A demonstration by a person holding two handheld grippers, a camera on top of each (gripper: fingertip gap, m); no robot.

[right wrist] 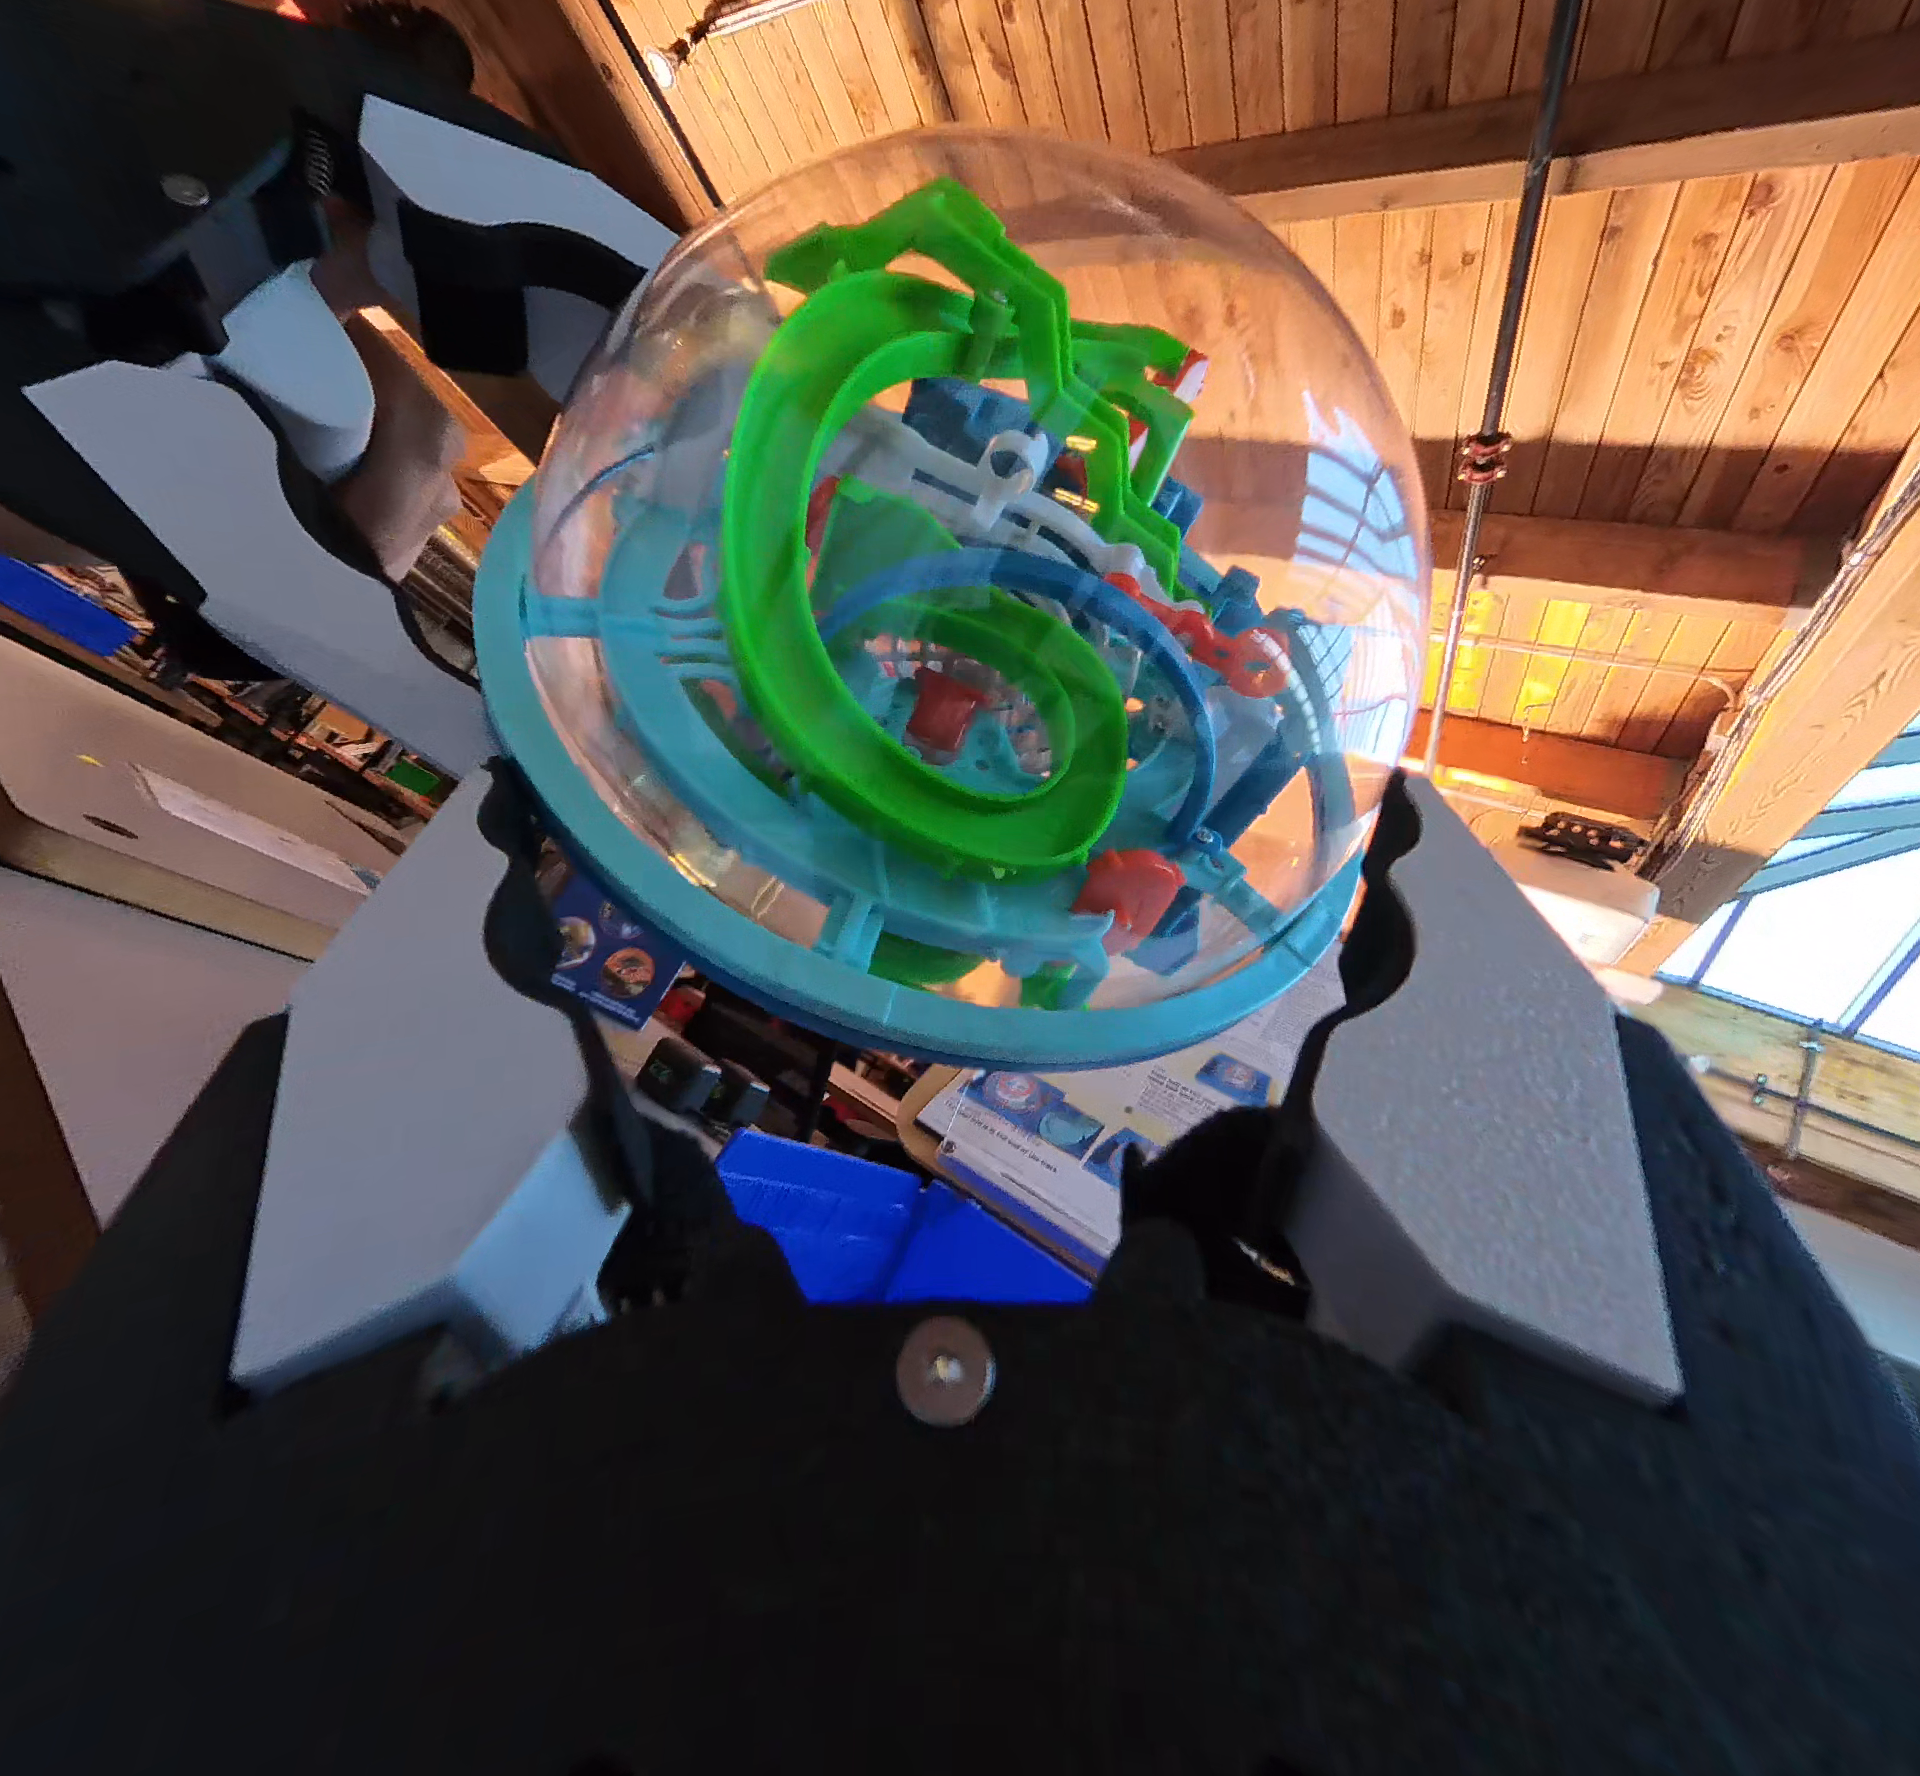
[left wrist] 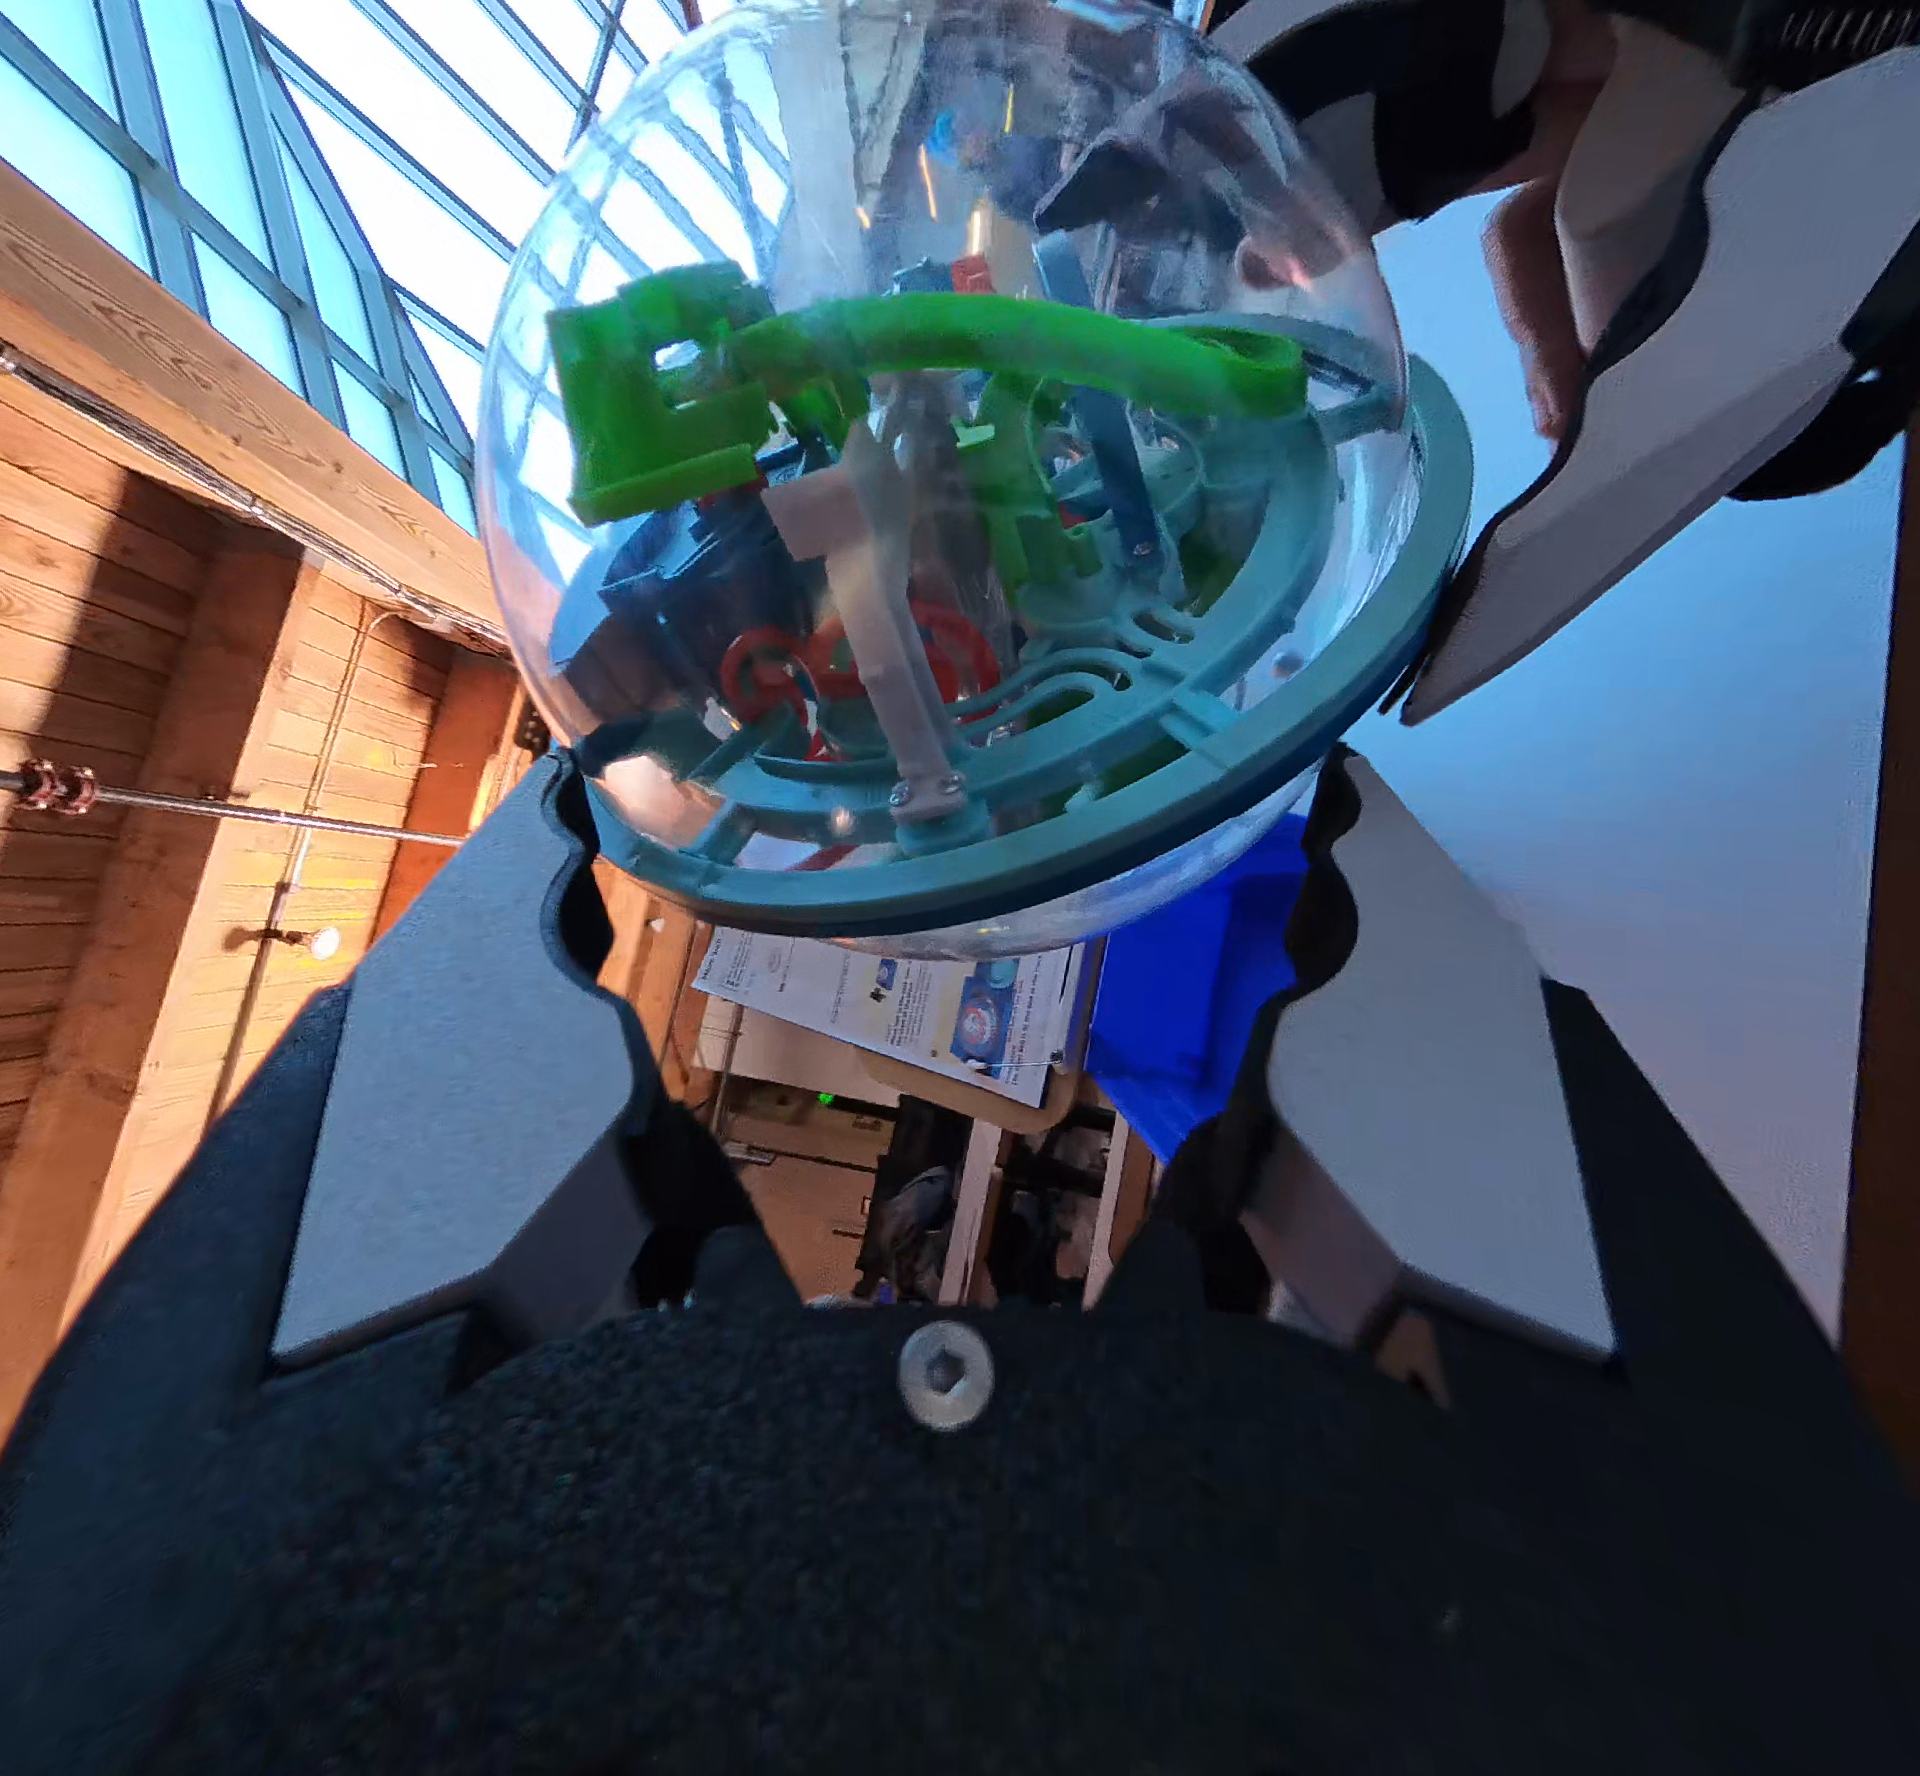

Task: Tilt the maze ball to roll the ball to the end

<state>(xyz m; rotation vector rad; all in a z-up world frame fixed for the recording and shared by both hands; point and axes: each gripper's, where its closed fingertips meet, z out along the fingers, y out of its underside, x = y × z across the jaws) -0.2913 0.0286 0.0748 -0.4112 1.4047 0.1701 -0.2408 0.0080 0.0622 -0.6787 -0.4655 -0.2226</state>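
The clear plastic sphere maze with green, blue and red inner tracks (right wrist: 951, 583) is held aloft, well above the blue block (right wrist: 894, 1227) and the printed sheet (right wrist: 1122, 1103) below. Its teal equator ring (right wrist: 914, 999) lies tilted. The sphere sits directly ahead of both tools, equally near each. The right gripper (right wrist: 940, 853) and the left gripper (left wrist: 951, 822) each stand wide, fingertips clamped against the ring on opposite sides. The small rolling ball cannot be located.

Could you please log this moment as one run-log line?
left gripper: shut on maze ball | right gripper: shut on maze ball | maze ball: aloft, tilted | small ball: not discernible
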